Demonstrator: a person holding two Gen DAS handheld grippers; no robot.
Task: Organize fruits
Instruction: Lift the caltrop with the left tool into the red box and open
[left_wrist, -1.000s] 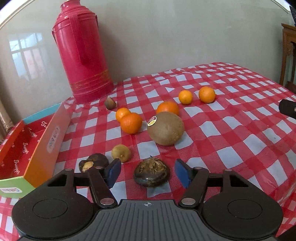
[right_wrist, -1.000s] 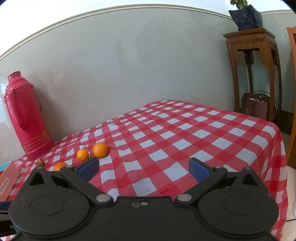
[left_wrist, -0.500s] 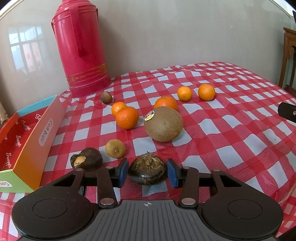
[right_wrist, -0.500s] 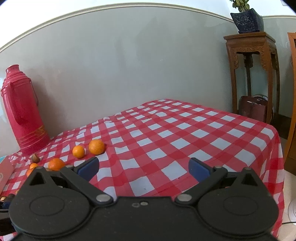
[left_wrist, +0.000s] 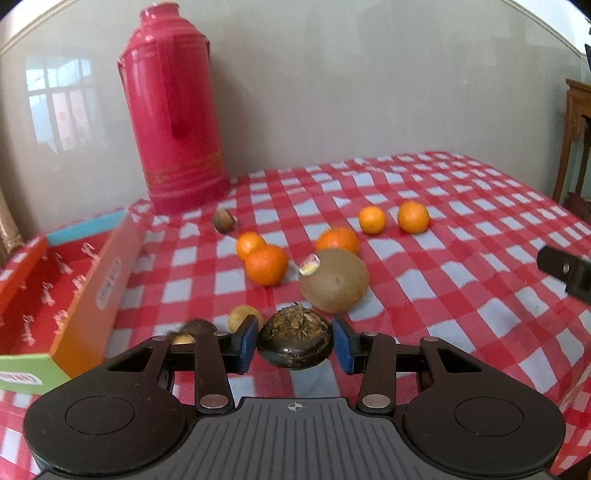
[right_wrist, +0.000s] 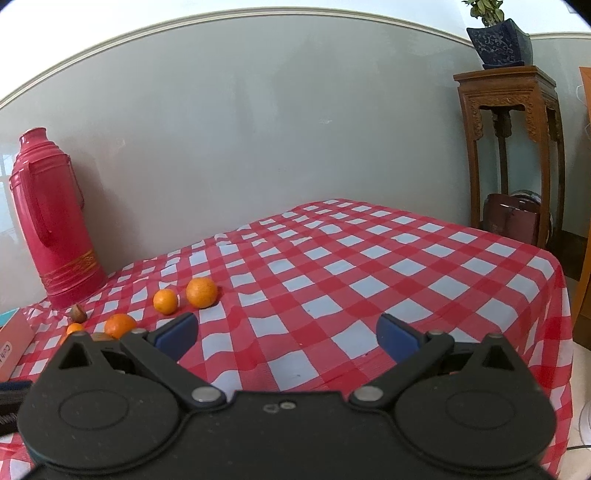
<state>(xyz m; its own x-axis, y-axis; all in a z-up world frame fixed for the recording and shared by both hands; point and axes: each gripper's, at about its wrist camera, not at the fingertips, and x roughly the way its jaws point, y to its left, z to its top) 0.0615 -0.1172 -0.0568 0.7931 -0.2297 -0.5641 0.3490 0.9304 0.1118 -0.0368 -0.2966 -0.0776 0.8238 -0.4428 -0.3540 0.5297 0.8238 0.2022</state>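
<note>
My left gripper (left_wrist: 294, 341) is shut on a dark water chestnut (left_wrist: 293, 341) and holds it just above the red checked cloth. Behind it lie a big brown kiwi (left_wrist: 334, 280) with a sticker, a small yellow fruit (left_wrist: 242, 316), another dark chestnut (left_wrist: 192, 329) and several oranges (left_wrist: 266, 265). An open colourful box (left_wrist: 55, 295) stands at the left. My right gripper (right_wrist: 286, 330) is open and empty above the cloth; two oranges (right_wrist: 201, 292) lie to its left.
A tall red thermos (left_wrist: 175, 122) stands at the back by the wall, with a small brown fruit (left_wrist: 224, 220) near it. A wooden plant stand (right_wrist: 511, 147) is off the table's right side. The table's right edge (right_wrist: 554, 295) drops away.
My left gripper closed its fingers onto the dark water chestnut and lifted it slightly. The right gripper stayed open and shifted a little.
</note>
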